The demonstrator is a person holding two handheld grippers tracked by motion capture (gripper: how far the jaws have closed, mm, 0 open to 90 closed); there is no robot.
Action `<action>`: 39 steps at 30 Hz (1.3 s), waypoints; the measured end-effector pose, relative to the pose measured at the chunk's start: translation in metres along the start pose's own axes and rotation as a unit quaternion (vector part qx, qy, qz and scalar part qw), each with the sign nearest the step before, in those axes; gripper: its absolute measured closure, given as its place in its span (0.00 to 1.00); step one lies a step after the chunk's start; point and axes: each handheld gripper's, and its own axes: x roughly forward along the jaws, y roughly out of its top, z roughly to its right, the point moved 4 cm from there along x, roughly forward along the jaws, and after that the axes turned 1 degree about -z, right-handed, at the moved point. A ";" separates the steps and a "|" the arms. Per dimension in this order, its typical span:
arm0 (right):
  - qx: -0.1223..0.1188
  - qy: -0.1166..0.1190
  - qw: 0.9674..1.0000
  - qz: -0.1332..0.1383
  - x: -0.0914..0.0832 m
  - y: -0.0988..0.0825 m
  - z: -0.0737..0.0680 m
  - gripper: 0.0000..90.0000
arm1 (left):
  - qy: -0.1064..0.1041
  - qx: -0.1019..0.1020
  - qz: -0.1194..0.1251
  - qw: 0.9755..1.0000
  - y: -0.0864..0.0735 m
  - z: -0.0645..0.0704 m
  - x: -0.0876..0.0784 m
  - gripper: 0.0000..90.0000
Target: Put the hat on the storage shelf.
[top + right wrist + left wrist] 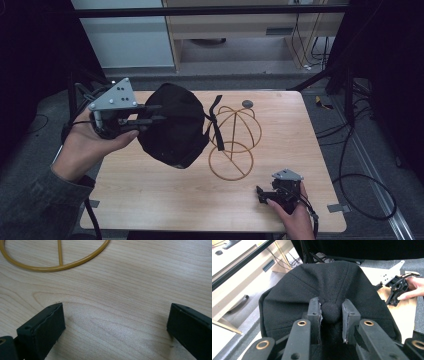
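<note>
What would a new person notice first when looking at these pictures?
The eye goes first to the black cap, lifted above the left half of the table by the left gripper, whose jaws pinch the button on its crown. Next comes the golden wire stand, standing bare at the table's middle, just right of the cap. The right gripper rests open near the front edge.

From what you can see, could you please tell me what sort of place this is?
Probably a lab recording station: a wooden table ringed by dark curtains, cables trailing over the floor, and a hand-held left gripper clamped on a black cap.
</note>
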 end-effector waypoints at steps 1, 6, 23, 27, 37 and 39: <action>-0.001 0.000 1.000 0.001 0.000 0.000 0.000 0.02 | 0.000 0.003 0.001 1.000 0.003 0.000 0.000 0.81; -0.002 0.000 1.000 0.000 0.000 0.000 0.000 0.02 | 0.002 0.012 -0.003 1.000 0.019 0.000 0.003 0.81; -0.004 -0.001 1.000 0.001 0.001 0.000 0.001 0.02 | -0.007 0.030 -0.013 0.999 0.049 0.006 0.033 0.81; -0.004 -0.001 1.000 0.001 0.001 0.000 0.001 0.02 | -0.005 0.039 -0.016 0.999 0.055 0.008 0.036 0.81; -0.003 -0.001 1.000 0.002 0.001 0.000 0.000 0.02 | -0.009 0.045 -0.015 0.999 0.071 0.012 0.047 0.80; -0.003 -0.001 1.000 0.001 0.001 0.000 0.000 0.02 | -0.008 0.047 -0.017 0.999 0.074 0.012 0.050 0.80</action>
